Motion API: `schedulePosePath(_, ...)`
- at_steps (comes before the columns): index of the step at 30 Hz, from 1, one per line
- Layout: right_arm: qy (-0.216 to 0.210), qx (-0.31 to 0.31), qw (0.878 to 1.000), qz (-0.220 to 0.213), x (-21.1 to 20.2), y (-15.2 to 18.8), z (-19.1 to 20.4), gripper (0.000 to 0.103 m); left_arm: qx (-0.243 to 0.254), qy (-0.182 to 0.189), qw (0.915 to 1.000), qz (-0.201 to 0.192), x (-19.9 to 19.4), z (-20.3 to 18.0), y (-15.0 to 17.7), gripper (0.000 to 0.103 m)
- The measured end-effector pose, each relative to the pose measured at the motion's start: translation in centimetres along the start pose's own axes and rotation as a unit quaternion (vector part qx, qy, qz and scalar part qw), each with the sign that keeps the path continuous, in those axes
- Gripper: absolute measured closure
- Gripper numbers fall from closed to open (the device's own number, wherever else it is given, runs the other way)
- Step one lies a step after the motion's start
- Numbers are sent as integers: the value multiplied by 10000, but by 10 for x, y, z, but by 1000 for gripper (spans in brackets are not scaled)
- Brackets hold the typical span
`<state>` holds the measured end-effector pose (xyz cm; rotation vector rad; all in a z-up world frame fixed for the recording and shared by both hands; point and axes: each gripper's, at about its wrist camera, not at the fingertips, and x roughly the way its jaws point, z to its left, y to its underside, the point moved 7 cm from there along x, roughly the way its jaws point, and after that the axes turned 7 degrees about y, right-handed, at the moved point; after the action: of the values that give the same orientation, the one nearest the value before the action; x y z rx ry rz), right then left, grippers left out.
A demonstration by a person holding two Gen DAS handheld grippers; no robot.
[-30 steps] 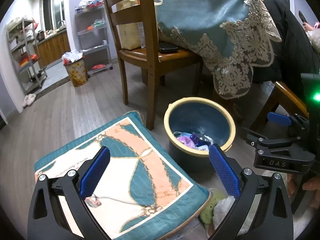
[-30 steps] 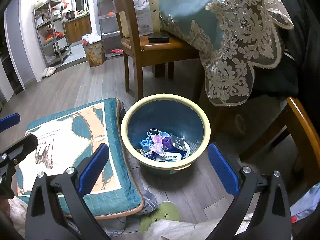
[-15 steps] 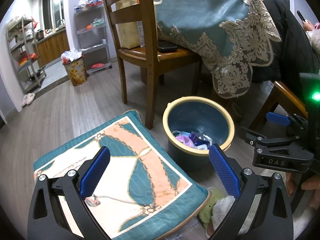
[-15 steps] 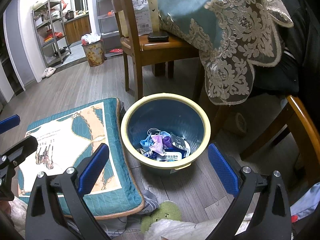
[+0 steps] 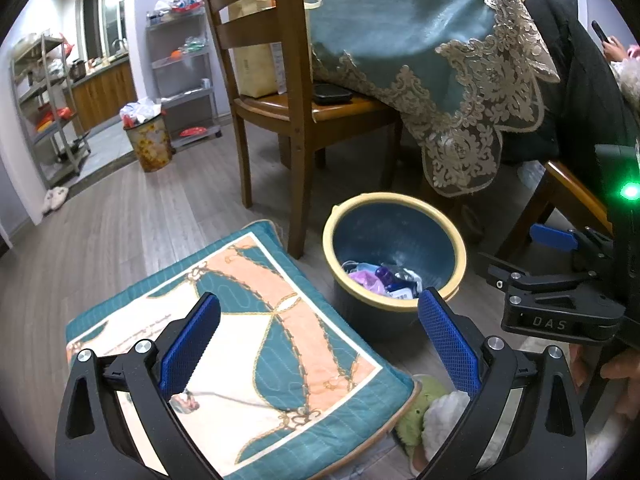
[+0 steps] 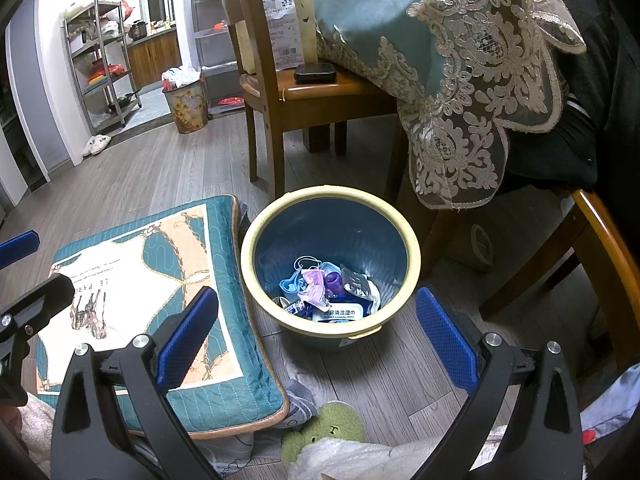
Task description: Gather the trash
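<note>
A blue bin with a yellow rim (image 5: 452, 240) (image 6: 256, 236) stands on the wood floor beside a chair leg. Trash (image 6: 328, 292) (image 5: 380, 278) lies in its bottom: wrappers, a purple piece, a wipes packet. My left gripper (image 5: 316, 330) hovers open over the cushion's right part, left of the bin, nothing between its fingers. My right gripper (image 6: 316, 330) hangs open just in front of the bin, empty. The right gripper's body (image 5: 560, 304) shows at the right of the left wrist view.
A teal patterned cushion (image 5: 248, 320) (image 6: 160, 280) lies left of the bin. A wooden chair (image 5: 280, 80) with a phone on its seat stands behind. A lace-edged tablecloth (image 6: 460, 80) hangs above the bin. A green plush (image 6: 324, 428) and white fabric lie near the front. A second bin (image 5: 150, 140) stands far left.
Both views have drifted slightly back and up from the bin. The grippers stay open and empty.
</note>
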<state>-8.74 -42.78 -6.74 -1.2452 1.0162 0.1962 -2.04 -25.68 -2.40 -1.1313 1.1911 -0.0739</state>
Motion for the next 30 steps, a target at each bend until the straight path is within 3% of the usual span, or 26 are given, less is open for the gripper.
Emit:
schedulePosePath(23, 14, 30, 10000, 17, 2, 1, -2, 6, 51, 111, 9999, 84, 1, -8, 2, 5)
schedulePosePath(30, 13, 35, 10000, 21, 2, 1, -2, 6, 104, 103, 9999, -52, -3, -5, -2, 5)
